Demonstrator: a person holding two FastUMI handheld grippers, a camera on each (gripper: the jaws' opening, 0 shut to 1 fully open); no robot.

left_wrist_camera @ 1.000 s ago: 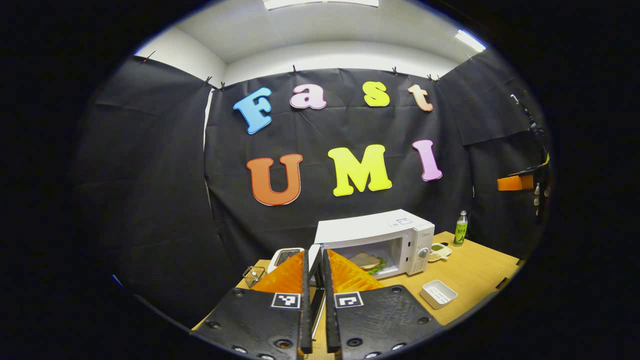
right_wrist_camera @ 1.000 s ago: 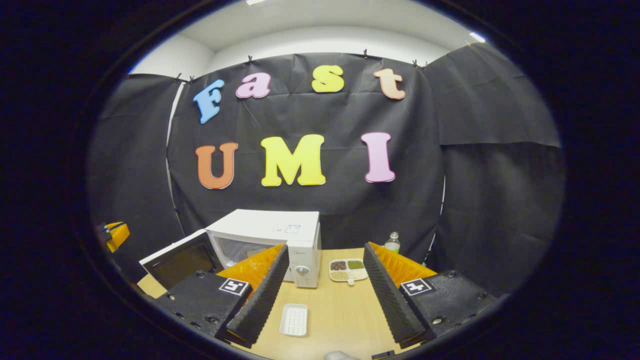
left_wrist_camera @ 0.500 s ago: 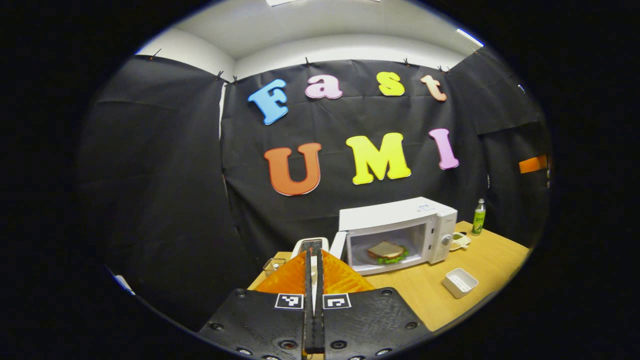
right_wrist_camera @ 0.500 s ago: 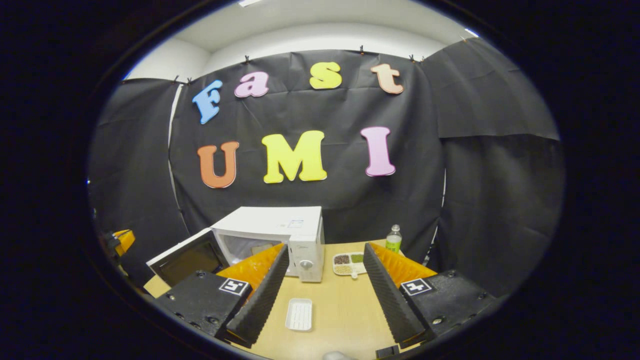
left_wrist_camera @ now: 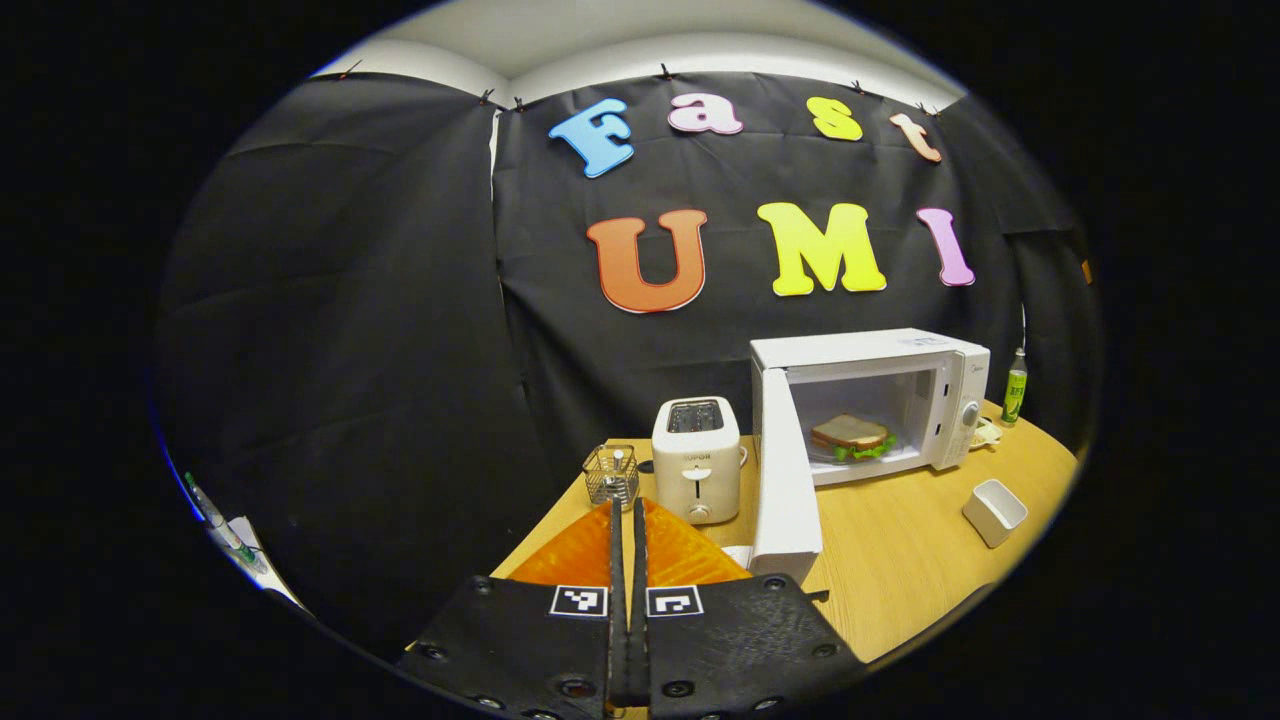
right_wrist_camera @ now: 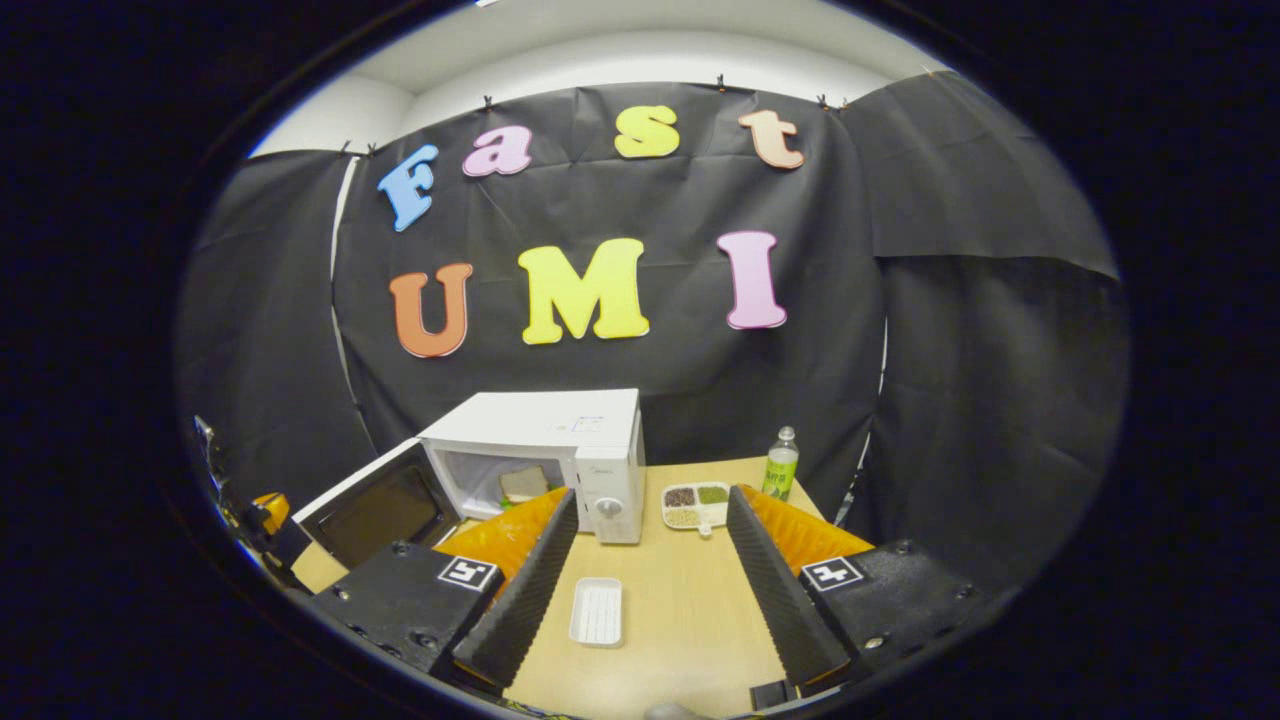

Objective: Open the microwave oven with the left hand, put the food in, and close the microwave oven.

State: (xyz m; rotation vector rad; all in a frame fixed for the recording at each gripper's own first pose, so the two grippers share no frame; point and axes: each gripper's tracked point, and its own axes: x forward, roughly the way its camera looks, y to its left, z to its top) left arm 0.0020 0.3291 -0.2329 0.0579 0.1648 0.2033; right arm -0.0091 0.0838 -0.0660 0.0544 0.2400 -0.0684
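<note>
The white microwave [left_wrist_camera: 870, 352] stands at the back of the wooden table with its door [left_wrist_camera: 785, 470] swung wide open. A sandwich [left_wrist_camera: 848, 435] with green lettuce lies inside on the turntable. My left gripper [left_wrist_camera: 627, 508] is shut with nothing between its fingers, low over the table's left end, just left of the door's free edge and apart from it. In the right gripper view the microwave [right_wrist_camera: 560, 430], its open door [right_wrist_camera: 375, 505] and the sandwich [right_wrist_camera: 520, 483] sit at the left. My right gripper [right_wrist_camera: 650, 500] hangs open and empty over the table's middle.
A white toaster [left_wrist_camera: 695, 460] and a small wire basket [left_wrist_camera: 611, 475] stand left of the microwave. An empty white tray [right_wrist_camera: 597, 612] lies on the table in front. A divided dish of beans [right_wrist_camera: 695, 505] and a green bottle [right_wrist_camera: 780, 465] sit right of the microwave.
The left gripper let go of the door's edge, shut empty, and drew back to the left and lower. The door now stands wider open. The right gripper barely moved.
</note>
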